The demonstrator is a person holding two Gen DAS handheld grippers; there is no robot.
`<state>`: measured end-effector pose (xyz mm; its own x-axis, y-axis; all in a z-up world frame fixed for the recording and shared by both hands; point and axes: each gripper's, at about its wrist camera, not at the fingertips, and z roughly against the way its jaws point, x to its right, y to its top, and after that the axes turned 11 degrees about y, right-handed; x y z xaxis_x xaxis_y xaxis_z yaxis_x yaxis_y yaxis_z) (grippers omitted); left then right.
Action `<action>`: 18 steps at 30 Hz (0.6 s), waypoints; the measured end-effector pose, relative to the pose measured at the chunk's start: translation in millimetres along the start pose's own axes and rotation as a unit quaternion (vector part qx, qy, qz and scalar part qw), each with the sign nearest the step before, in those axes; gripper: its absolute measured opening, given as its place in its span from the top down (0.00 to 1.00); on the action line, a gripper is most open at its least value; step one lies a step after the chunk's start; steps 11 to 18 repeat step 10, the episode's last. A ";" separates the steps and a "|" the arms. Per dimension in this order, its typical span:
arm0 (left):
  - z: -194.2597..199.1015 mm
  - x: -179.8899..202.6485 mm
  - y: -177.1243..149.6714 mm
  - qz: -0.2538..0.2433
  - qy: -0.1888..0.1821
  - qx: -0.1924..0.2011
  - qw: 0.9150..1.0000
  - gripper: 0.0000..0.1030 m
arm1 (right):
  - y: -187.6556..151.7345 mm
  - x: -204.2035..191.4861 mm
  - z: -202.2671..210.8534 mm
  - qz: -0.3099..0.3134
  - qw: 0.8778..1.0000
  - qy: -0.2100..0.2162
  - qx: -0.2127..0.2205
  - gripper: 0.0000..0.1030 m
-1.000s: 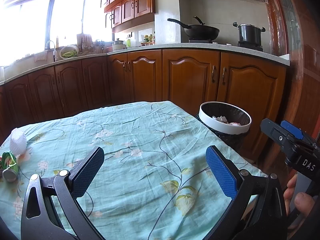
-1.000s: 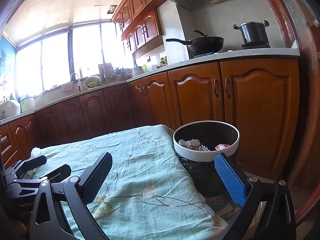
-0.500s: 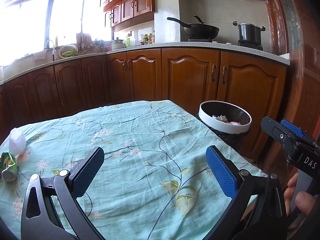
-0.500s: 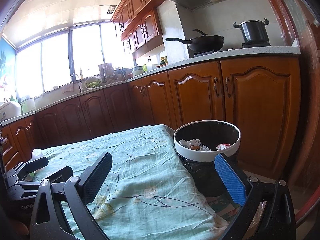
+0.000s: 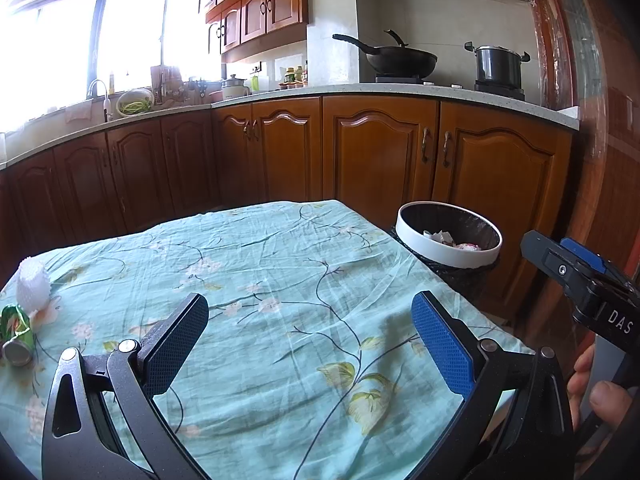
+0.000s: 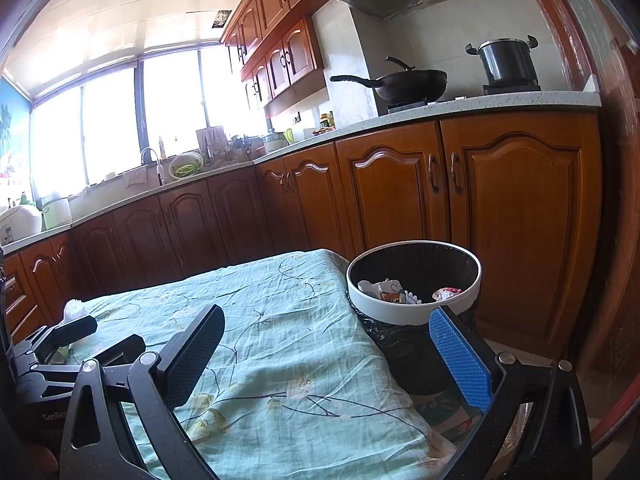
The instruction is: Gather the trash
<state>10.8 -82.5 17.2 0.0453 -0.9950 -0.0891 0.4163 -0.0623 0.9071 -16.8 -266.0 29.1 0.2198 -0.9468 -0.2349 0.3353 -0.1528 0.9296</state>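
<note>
Above the tablecloth (image 5: 280, 280), both tongs (image 5: 310, 336) hover agape.

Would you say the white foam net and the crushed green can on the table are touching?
Cannot tell. In the left wrist view the white foam net sits just behind the crushed green can, overlapping at the frame edge.

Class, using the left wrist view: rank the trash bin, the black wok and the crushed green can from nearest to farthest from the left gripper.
From the left gripper:
1. Crushed green can, far left on the tablecloth.
2. Trash bin, right, beyond the table edge.
3. Black wok, on the stove at the back.
</note>
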 end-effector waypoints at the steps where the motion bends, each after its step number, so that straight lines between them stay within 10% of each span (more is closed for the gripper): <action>1: -0.1 -0.2 0.1 0.000 0.000 0.000 1.000 0.00 | -0.1 0.2 -1.1 -0.001 1.000 0.001 -0.001 0.00; 18: -2.1 -2.1 1.8 0.002 -0.005 -0.006 1.000 0.00 | 0.1 1.3 -9.6 -0.003 1.000 0.001 -0.010 0.00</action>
